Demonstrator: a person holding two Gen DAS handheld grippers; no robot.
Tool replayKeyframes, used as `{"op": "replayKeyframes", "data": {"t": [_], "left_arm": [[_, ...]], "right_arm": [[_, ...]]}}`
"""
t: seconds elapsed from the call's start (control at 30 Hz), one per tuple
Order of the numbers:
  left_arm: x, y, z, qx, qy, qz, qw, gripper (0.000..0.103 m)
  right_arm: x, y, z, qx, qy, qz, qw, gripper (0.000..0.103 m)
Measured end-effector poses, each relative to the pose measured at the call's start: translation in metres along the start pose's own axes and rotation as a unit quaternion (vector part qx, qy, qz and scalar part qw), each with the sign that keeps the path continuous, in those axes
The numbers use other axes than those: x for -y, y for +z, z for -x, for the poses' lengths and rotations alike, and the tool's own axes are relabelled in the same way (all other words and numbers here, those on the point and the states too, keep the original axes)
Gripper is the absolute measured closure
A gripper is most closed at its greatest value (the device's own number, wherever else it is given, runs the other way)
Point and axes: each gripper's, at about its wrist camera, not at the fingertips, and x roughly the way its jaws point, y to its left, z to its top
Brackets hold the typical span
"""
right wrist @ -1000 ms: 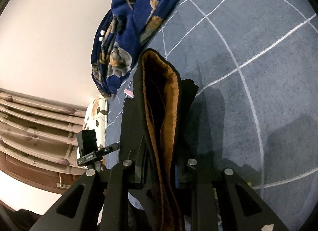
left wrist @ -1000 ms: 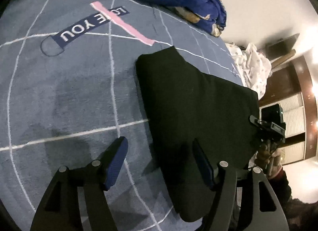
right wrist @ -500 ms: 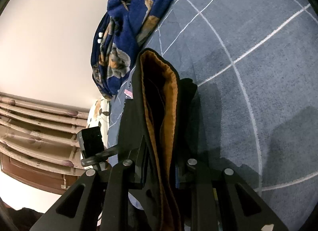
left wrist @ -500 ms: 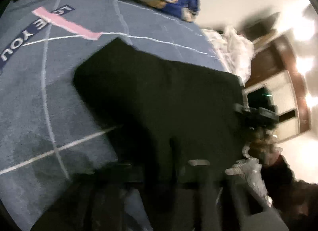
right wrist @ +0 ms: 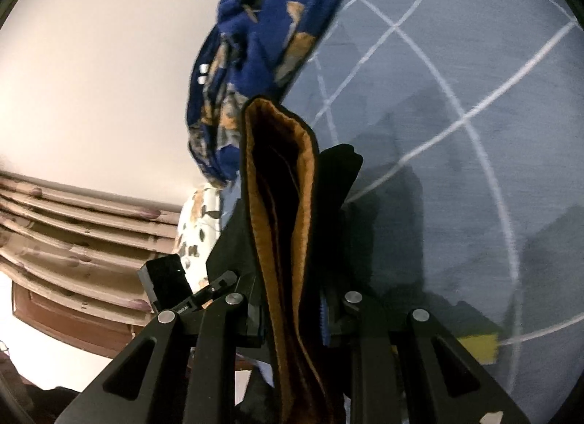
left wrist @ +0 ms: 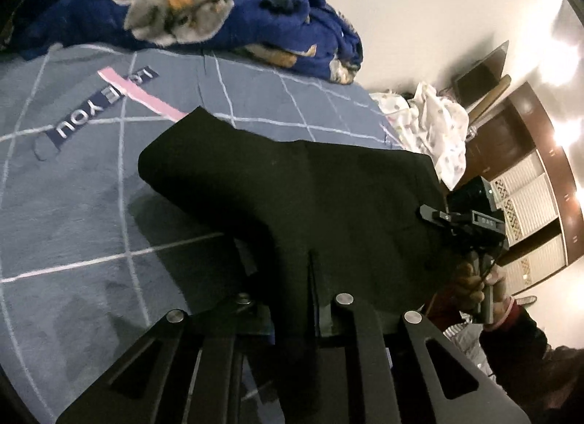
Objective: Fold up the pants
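The black pants [left wrist: 310, 205] hang lifted above the grey-blue bedspread [left wrist: 73, 223], folded, their far end touching the bed. My left gripper [left wrist: 292, 314] is shut on their near edge. My right gripper [right wrist: 292, 318] is shut on the other corner, where the orange-brown lining [right wrist: 288, 226] of the pants shows between the fingers. The right gripper also shows at the right edge of the pants in the left wrist view [left wrist: 463, 223], and the left gripper shows in the right wrist view [right wrist: 171, 285].
A blue patterned blanket [left wrist: 219, 11] lies bunched along the far edge of the bed, also seen in the right wrist view [right wrist: 262, 40]. A white floral cloth [left wrist: 434, 132] lies at the bed's far right. A wooden wardrobe [left wrist: 529, 186] stands beyond.
My left gripper was open beside the pants a second ago; it has moved onto their near edge and shut. The pants are now lifted and stretched between both grippers.
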Motion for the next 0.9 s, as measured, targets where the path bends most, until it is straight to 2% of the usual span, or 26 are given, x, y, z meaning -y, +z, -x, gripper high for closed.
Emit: {"op": "replayKeyframes", "data": {"t": [0.2, 0.27, 0.4, 0.9], "left_arm": [[-0.005, 0.009, 0.032, 0.029, 0.027, -0.001, 0.9992, 0.091], [-0.008, 0.014, 0.043, 0.041, 0.025, 0.001, 0.9988, 0.095], [-0.020, 0.023, 0.063, 0.062, 0.034, 0.005, 0.9975, 0.095], [-0.058, 0.044, 0.104, 0.108, 0.067, 0.025, 0.9916, 0.095]], "right_arm": [[-0.025, 0.002, -0.023, -0.011, 0.013, 0.017, 1.000, 0.083], [-0.031, 0.003, -0.032, -0.014, 0.020, 0.018, 1.000, 0.083], [-0.041, 0.007, -0.047, -0.016, 0.031, 0.012, 0.999, 0.083], [-0.088, 0.037, -0.108, -0.034, 0.055, 0.030, 0.997, 0.082]]}}
